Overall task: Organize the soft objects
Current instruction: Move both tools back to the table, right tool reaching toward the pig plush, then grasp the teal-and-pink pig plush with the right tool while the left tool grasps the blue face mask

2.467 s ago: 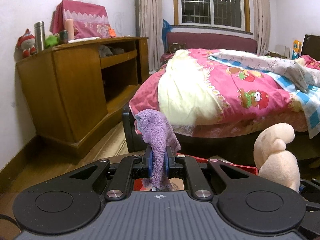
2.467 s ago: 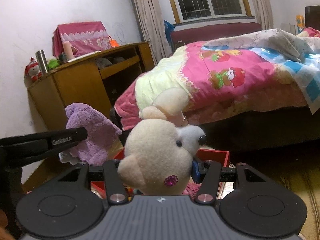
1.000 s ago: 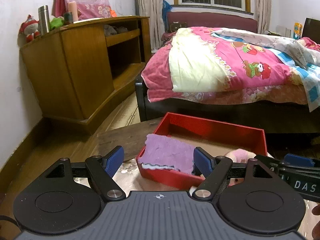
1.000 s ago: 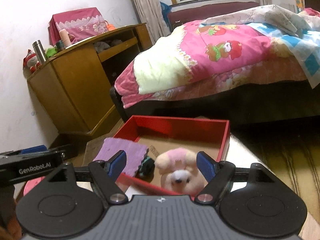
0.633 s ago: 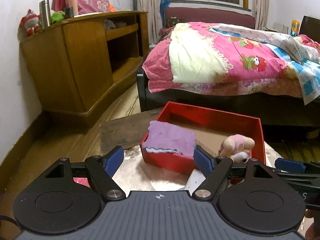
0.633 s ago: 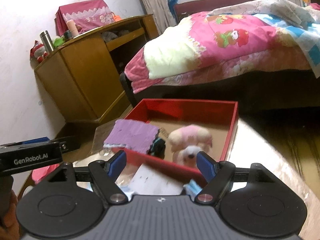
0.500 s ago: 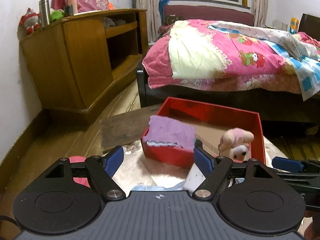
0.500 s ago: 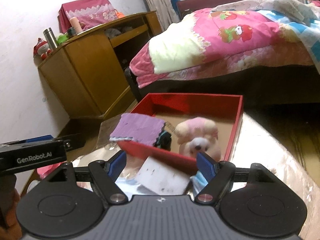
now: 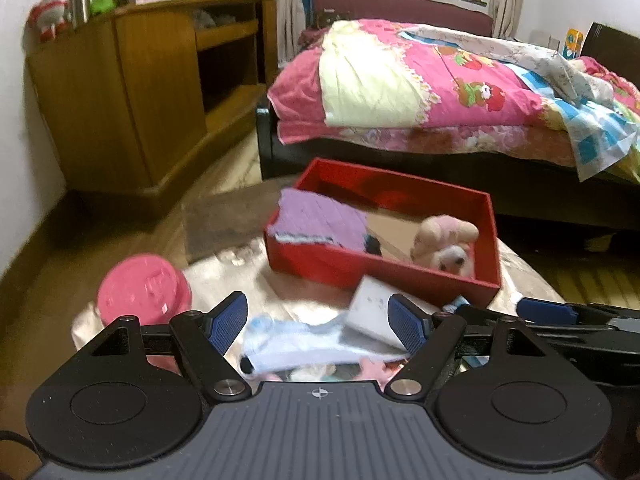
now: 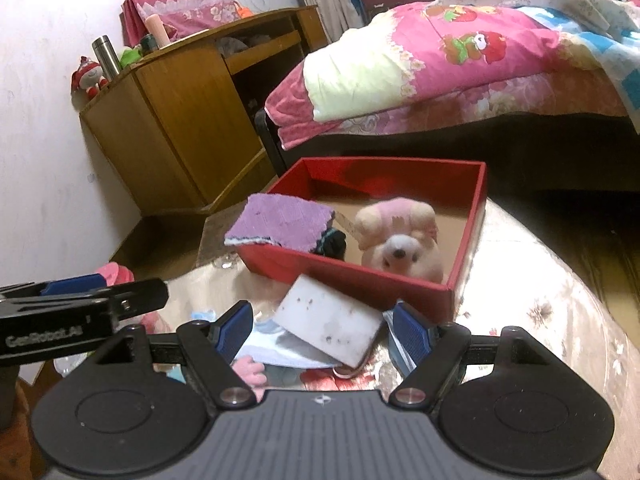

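1. The red box (image 10: 384,280) sits on the bench (image 10: 540,320), towards its far edge, nearest the bed (image 10: 460,60).
2. The purple cloth (image 10: 280,224) lies over the box's near left corner; the plush toy (image 10: 400,240) lies inside, by the near wall.
3. A white pad (image 10: 332,320) leans against the box front, over a pale blue cloth (image 9: 296,340).
4. The left hand-held gripper (image 9: 316,322) has its jaws apart, holding nothing.
5. The right hand-held gripper (image 10: 324,328) is likewise apart and empty.
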{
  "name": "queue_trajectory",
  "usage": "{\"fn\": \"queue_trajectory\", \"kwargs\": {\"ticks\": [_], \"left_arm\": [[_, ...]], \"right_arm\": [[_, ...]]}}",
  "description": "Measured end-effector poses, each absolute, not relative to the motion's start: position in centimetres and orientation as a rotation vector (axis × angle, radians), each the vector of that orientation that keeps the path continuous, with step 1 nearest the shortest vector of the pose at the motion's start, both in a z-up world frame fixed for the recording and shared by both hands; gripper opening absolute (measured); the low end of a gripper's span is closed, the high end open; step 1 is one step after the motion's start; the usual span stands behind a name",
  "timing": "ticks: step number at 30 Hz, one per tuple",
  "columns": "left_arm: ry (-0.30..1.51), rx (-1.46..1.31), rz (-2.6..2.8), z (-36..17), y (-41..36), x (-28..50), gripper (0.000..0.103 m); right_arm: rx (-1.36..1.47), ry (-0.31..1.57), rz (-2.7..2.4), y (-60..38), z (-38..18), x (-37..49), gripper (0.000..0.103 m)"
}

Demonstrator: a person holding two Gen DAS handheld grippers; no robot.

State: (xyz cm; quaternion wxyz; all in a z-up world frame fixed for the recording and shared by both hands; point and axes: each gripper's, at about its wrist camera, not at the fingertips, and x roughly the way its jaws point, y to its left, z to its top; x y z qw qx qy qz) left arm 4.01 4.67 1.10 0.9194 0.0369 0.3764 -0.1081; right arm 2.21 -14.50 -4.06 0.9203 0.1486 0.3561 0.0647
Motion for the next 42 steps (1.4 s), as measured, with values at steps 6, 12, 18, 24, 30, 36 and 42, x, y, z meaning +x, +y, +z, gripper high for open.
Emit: {"fn": "queue_trajectory", "kwargs": {"ticks": [6,12,18,24,30,36,42], "left_arm": [[0.867,0.016,-0.262,0.1,5.6,3.1,0.076],[0.918,-0.093,-0.294,0.2,7.9,3.2,0.075],[0.849,-0.154,-0.297,2.8,10.4,3.1,0.077],[0.873,-0.127,-0.303,2.3,11.0,3.3,0.077],[0.908,-0.158,-0.321,1.6,11.6,3.6,0.077],[0.909,-0.131,-0.350,1.7,10.3,3.5,0.079],[0.956,-0.102,-0.376,0.5,8.5,4.1,0.079]], "right_arm": [[0.249,0.776,0.176,-14.3,-4.8,1.8,0.050],[0.085,0.827,0.310,-11.4,-5.7,1.6,0.050],[-0.135,0.851,0.522,-6.4,-6.5,1.4,0.050],[-0.453,0.927,0.606,-1.3,-9.2,3.4,0.054],[-0.330,0.983,0.583,-3.4,-9.3,3.6,0.041],[0.000,1.053,0.518,-9.3,-8.0,1.5,0.037],[0.265,1.109,0.488,-13.9,-7.2,-2.3,0.037]]}}
